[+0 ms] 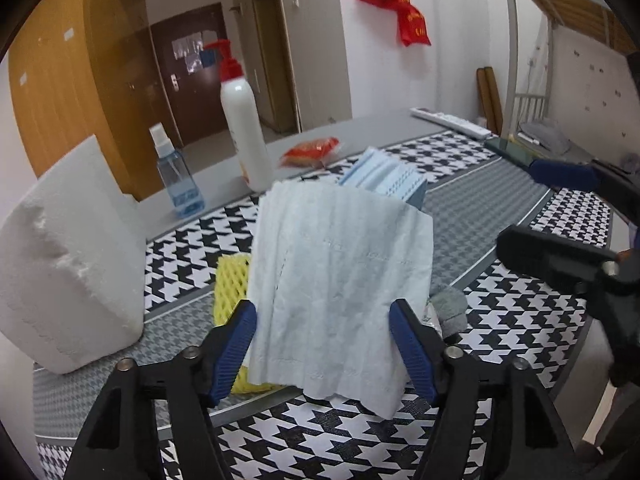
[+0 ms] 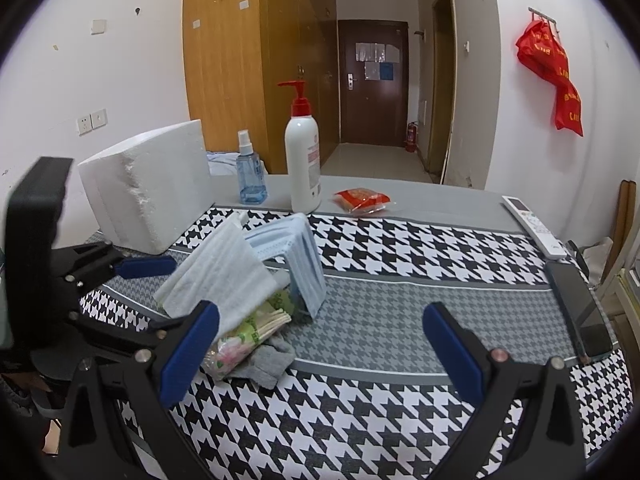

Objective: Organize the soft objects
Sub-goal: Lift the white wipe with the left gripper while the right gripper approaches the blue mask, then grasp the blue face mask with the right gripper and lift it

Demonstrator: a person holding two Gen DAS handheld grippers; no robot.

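Observation:
A stack of white tissues (image 1: 340,280) lies tilted on a pile of soft things: a yellow foam net (image 1: 230,276), a grey sock (image 1: 450,308), a tissue pack (image 2: 244,336) and blue face masks (image 1: 384,178). My left gripper (image 1: 324,344) is open, its blue fingers on either side of the tissue stack, which shows in the right wrist view too (image 2: 216,280). The masks (image 2: 296,256) lean behind it. My right gripper (image 2: 320,356) is open and empty over the houndstooth cloth, right of the pile.
A white foam block (image 2: 148,188) stands at the left. Behind the pile are a blue spray bottle (image 2: 250,176), a white pump bottle (image 2: 303,160) and a red packet (image 2: 361,199). A remote (image 2: 532,226) and a phone (image 2: 580,308) lie at the right edge.

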